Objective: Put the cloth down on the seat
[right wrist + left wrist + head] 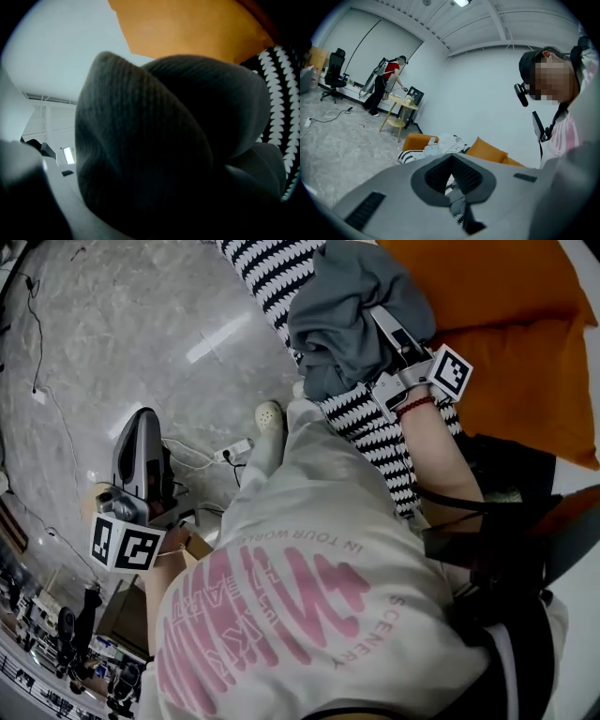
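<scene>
The fingers of the right gripper (382, 326) stand partly apart, buried in and clamped on a thick bunch of the grey cloth (342, 306). The cloth fills the right gripper view, so the fingertips themselves are hidden. It hangs in a crumpled heap ahead of the fingers, with no clear long axis, right over the striped blanket (375, 432) that covers the seat. Whether its underside already rests there I cannot tell. The orange cushion (511, 362) lies just beyond. Judging by this, letting go needs only a short drop. The left gripper (143, 427), fingers shut on nothing, hangs over the floor (112, 324), well apart from the seat.
</scene>
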Tool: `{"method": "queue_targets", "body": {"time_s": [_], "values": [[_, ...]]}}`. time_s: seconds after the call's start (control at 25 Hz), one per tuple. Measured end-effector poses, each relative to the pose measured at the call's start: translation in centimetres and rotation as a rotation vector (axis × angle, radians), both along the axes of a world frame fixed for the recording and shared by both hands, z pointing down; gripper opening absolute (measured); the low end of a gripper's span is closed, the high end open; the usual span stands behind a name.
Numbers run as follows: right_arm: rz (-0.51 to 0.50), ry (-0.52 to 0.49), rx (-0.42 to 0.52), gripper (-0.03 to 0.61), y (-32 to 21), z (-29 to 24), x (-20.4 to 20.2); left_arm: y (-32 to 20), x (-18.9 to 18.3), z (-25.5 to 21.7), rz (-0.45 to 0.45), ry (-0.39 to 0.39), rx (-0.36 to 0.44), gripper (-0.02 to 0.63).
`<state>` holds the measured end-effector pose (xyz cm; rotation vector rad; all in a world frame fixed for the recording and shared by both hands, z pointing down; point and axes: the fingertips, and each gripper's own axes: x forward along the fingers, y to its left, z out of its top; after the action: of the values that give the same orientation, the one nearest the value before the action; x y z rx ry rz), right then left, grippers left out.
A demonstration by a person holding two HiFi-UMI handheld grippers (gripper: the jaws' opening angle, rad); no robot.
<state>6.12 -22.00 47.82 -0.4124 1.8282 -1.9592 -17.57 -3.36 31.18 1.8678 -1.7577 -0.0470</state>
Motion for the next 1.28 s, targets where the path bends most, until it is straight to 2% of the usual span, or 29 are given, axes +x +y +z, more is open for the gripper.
{"method": "queue_targets", "body": {"time_s": [0.32, 0.72, 1.0, 1.28], "values": [[-0.08, 0.078, -0.023, 0.276, -0.3, 5.0, -1.1, -0.3, -0.5, 3.5, -0.016, 0.021, -0.07, 0.009], [-0.088, 0.22, -0.078, 0.276, 2.0, 9.7, 2.8, -0.2, 2.7, 5.3, 0.026, 0.061, -0.13, 0.009], [-0.118, 0.304, -0.091, 0.276, 3.8, 12.7, 3.9, 0.7, 4.0, 7.9, 0.066, 0.029, -0.204, 0.009], [-0.188, 0.535, -0.143, 0.276, 6.1, 16.8, 5.8, 0.5, 4.4, 8.5, 0.081, 0.051, -0.222, 0.009]]}}
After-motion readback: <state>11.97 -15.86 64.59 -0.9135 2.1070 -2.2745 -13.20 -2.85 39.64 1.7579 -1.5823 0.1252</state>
